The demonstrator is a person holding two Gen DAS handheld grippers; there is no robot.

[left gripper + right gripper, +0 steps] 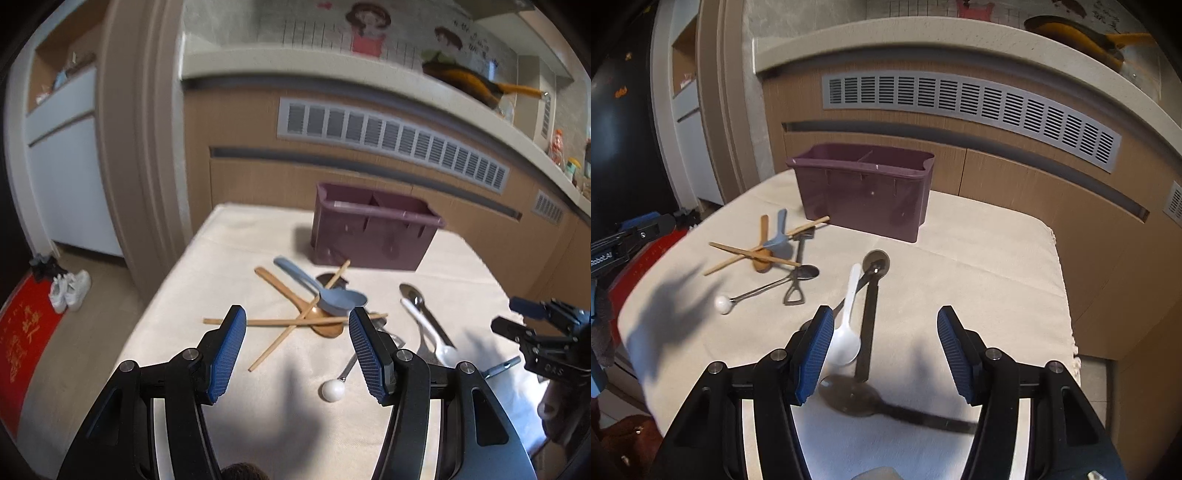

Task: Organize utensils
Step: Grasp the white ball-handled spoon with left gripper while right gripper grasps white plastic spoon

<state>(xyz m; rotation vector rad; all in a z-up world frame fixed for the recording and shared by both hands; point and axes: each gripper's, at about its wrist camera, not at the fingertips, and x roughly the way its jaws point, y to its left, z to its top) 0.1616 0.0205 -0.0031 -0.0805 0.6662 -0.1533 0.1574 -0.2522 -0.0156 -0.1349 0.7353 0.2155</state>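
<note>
The left gripper (297, 345) stands wide open above the cloth-covered table (229, 258), with nothing between its blue pads (227, 354). The right gripper (882, 350) is likewise spread wide and holds nothing; its left pad overlaps the bowl of the white plastic spoon (847, 325) in the right wrist view, but contact cannot be confirmed.

The purple utensil caddy (864, 195) stands upright at the far side of the table, at 12 o'clock from both grippers. A partition divides it into two compartments; no contents are visible.

The loose utensils lie on the cloth between the caddy and the grippers.
- Pile, at 12 o'clock from the left gripper and 10 o'clock from the right: a blue spoon (325, 291) lies over a wooden spoon (295, 301), and two wooden chopsticks (295, 321) cross over the wooden spoon.
- A metal utensil with a white ball end (332, 389) lies at 1 o'clock from the left gripper, just beside the pile.
- A small shovel-shaped metal utensil (796, 273) lies across it.
- A dark-handled utensil with a round head (870, 295) lies beside the white plastic spoon, at 12 o'clock from the right gripper.
- A dark spoon (857, 400) lies directly below the right gripper, its handle pointing to 4 o'clock.
</note>
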